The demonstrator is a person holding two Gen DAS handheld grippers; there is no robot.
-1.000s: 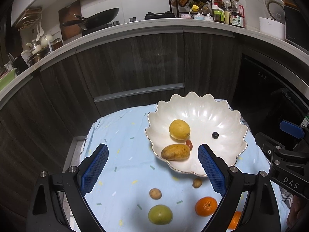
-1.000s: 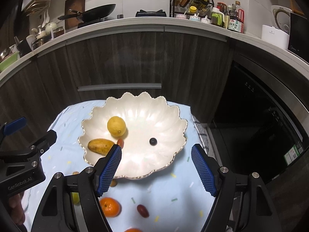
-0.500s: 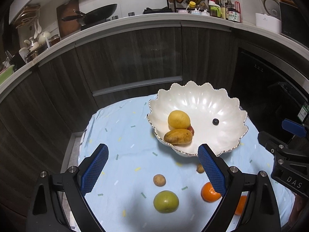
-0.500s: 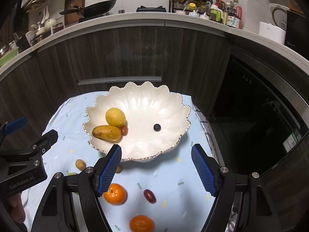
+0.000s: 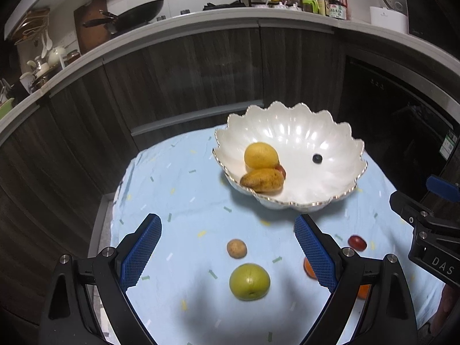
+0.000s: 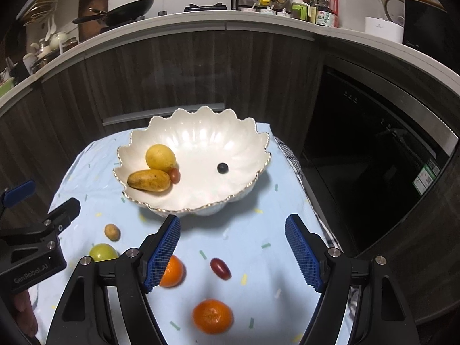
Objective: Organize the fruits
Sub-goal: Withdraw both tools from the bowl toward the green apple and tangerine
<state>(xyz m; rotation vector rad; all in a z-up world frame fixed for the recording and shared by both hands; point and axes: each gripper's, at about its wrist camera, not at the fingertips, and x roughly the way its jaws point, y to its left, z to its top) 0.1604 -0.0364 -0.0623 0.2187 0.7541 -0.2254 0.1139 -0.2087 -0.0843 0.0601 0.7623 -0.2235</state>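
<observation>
Blue tablecloth (image 5: 178, 189) below: left gripper (image 5: 227, 247) tilts down, spread and empty; right gripper (image 6: 233, 253), also tilted, is opening, empty.

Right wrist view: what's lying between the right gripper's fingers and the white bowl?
In the right wrist view, only bare blue cloth separates the opening right gripper from the white bowl; nothing is held.

Leaving bare blue cloth (image 6: 258, 238) between scalloped bowl (image 6: 230, 204) and near fruit. Blocking low passes: two oranges (image 6: 212, 315), red grape (image 6: 220, 268), green fruit (image 5: 249, 281), small brown fruit (image 5: 236, 248). Crowding bowl's left side: lemon (image 6: 160, 157), mango (image 6: 149, 180).
</observation>
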